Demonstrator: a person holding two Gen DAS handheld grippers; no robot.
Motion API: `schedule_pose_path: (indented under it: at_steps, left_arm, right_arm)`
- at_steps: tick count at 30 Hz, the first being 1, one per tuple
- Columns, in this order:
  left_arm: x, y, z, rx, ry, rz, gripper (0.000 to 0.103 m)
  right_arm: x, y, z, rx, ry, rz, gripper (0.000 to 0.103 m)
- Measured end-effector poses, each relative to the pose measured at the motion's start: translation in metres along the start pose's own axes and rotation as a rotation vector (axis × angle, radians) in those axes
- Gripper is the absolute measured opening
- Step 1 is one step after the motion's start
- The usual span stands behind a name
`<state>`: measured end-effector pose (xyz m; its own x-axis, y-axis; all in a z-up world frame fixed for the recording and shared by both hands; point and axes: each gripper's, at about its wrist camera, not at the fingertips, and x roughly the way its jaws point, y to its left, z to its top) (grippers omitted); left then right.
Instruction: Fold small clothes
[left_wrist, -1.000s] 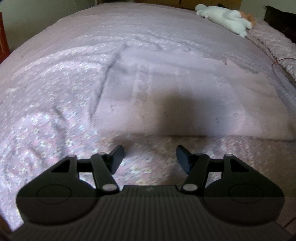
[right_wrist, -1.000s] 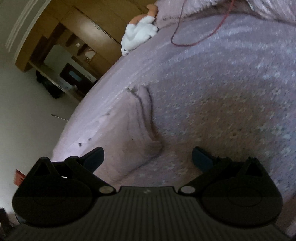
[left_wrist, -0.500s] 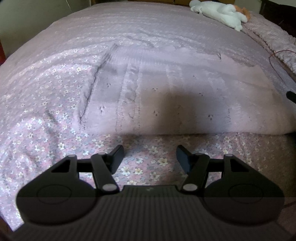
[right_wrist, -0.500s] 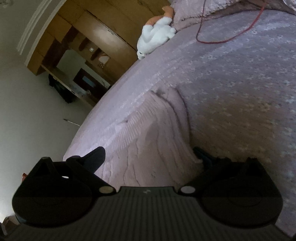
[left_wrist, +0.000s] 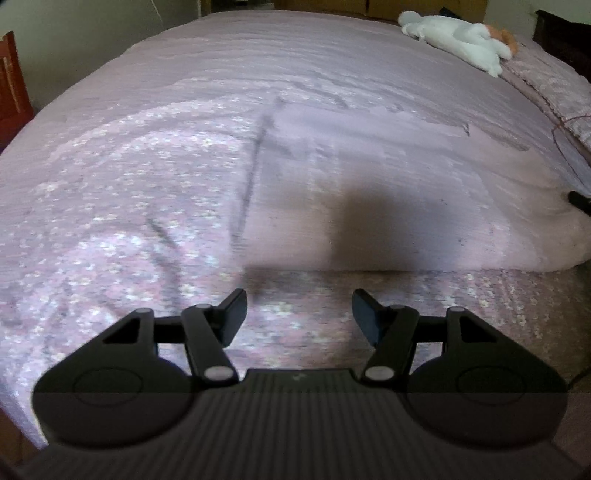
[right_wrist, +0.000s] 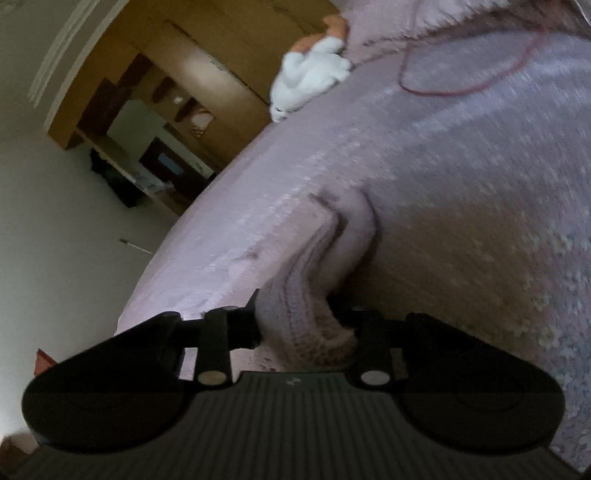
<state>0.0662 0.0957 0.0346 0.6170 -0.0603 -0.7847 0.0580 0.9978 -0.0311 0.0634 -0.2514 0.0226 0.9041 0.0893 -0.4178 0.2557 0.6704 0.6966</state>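
A pale pink knitted garment (left_wrist: 388, 192) lies spread flat on the flowered bedspread (left_wrist: 110, 221). My left gripper (left_wrist: 299, 314) hovers open just short of the garment's near hem, nothing between its fingers. In the right wrist view the same knitted garment (right_wrist: 306, 314) has its edge bunched up between the two fingers, and my right gripper (right_wrist: 301, 314) is shut on that fold. A dark fingertip of the right gripper (left_wrist: 580, 199) shows at the garment's right edge in the left wrist view.
A white stuffed toy (left_wrist: 458, 40) lies at the far right corner of the bed, also the stuffed toy (right_wrist: 310, 77). A thin red cord (right_wrist: 461, 81) trails over the bedspread near the pillows. Wooden cabinets (right_wrist: 192, 74) stand beyond the bed.
My right gripper went from wide open over the garment's edge to shut on a bunched fold of it. The left gripper stayed open and shifted slightly before the hem.
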Motion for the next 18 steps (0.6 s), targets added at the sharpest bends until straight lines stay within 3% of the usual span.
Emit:
schedule_pose_path:
  at_steps: [6, 18]
  left_arm:
    - [-0.012, 0.023, 0.005, -0.027, -0.016, 0.018, 0.065]
    - [-0.031, 0.063, 0.006, -0.095, -0.06, 0.056, 0.065]
  right_arm:
    - [-0.005, 0.035, 0.009, -0.053, -0.014, 0.059, 0.032]
    - [0.004, 0.143, 0.01, -0.22, -0.003, 0.181, 0.03]
